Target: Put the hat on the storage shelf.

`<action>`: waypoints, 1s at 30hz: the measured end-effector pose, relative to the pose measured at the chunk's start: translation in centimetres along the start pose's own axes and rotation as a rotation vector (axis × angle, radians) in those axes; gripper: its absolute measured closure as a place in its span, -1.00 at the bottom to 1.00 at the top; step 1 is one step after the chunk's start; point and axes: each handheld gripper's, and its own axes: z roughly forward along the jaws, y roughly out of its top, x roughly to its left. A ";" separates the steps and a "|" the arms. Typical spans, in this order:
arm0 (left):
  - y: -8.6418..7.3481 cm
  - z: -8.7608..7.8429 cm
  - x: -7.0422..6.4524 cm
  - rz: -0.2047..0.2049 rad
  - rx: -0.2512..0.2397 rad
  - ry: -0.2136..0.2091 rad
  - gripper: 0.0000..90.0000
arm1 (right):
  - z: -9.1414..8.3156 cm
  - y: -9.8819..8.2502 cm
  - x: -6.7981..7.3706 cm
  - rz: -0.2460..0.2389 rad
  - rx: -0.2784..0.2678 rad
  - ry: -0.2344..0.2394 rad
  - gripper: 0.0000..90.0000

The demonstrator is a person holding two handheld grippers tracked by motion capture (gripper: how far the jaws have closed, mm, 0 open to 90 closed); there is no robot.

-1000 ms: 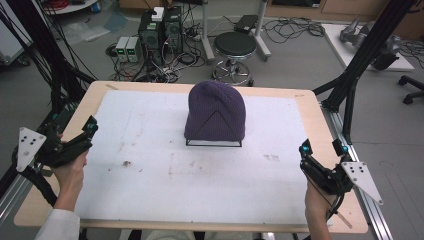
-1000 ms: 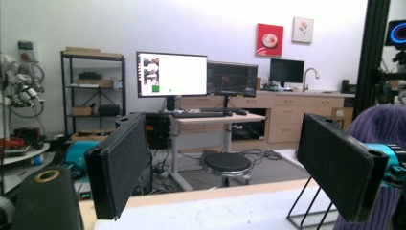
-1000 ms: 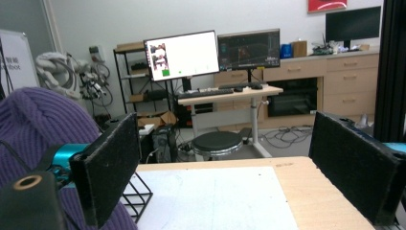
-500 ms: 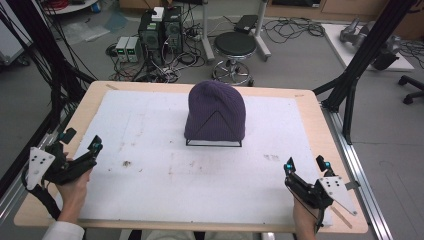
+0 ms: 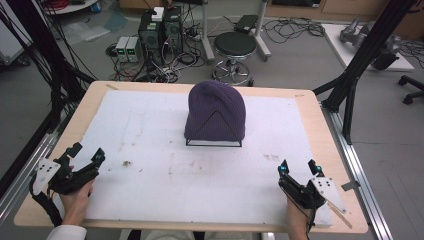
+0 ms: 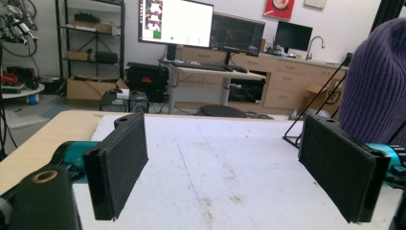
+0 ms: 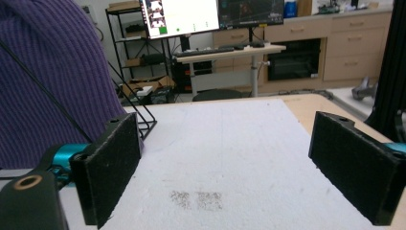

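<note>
White table (image 5: pixel 150 125): purple beanie (image 5: pixel 216 111) well beyond, between both open tongs.

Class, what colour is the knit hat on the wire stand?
Purple; the hat shows best in the high view.

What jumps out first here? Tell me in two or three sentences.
A purple knit beanie pulled over a black wire stand sits at the middle of the white table mat, toward the far edge. Near the front corners, the left gripper and right gripper wait with jaws wide apart.
</note>
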 end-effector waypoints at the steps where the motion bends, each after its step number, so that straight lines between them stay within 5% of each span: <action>1: 0.0 0.0 0.0 0.003 0.001 0.001 -0.61 | 0.1 -0.1 -0.2 0.012 0.006 -0.002 -0.78; 30: -0.1 0.2 0.1 -0.010 -0.008 -0.005 -0.59 | -0.1 0.1 0.4 -0.030 -0.010 0.058 -0.78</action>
